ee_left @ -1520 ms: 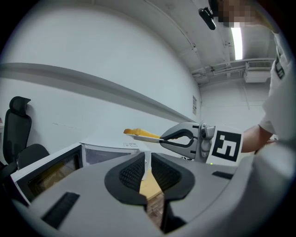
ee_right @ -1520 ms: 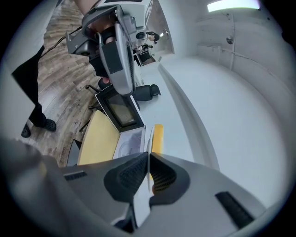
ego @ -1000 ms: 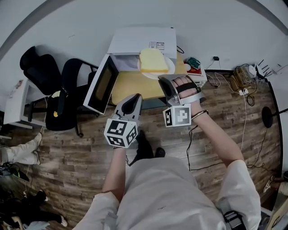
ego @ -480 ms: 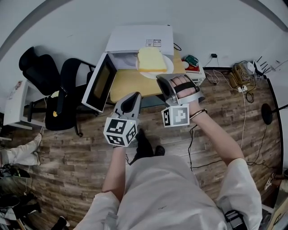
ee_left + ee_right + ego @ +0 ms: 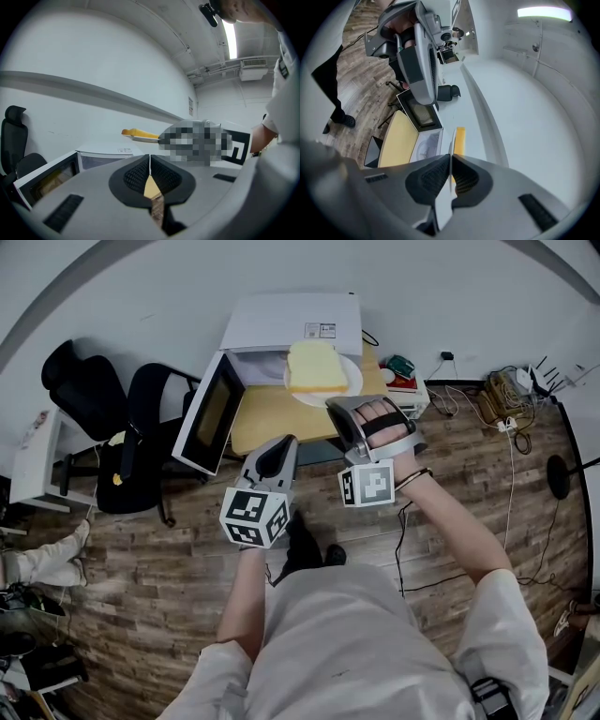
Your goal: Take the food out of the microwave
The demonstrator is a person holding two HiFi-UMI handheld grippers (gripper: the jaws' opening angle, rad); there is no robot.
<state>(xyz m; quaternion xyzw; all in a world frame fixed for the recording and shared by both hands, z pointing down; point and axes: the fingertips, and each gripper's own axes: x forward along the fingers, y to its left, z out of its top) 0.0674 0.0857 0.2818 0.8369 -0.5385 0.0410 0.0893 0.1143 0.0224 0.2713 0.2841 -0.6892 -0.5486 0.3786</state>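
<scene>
1. Barely anything has shifted since a second ago: the white plate (image 5: 351, 382) with the bread slice (image 5: 314, 367) stays just outside the microwave (image 5: 291, 320), above the table (image 5: 272, 418).
2. Right gripper (image 5: 343, 403) jaws are clamped on the plate rim. Left gripper (image 5: 281, 442) jaws are together, empty.
3. I'd keep the plate level and lower it slowly onto the table.
4. Slice lies flat, broad face up. It's near square, so no clear long axis.

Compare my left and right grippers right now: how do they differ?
The right gripper is shut on the rim of the white plate carrying the bread slice; the left gripper is shut on nothing. The right gripper is rolled onto its side to pinch the level plate; the left gripper sits upright. Shared: both have closed jaws and point toward the open microwave.
</scene>
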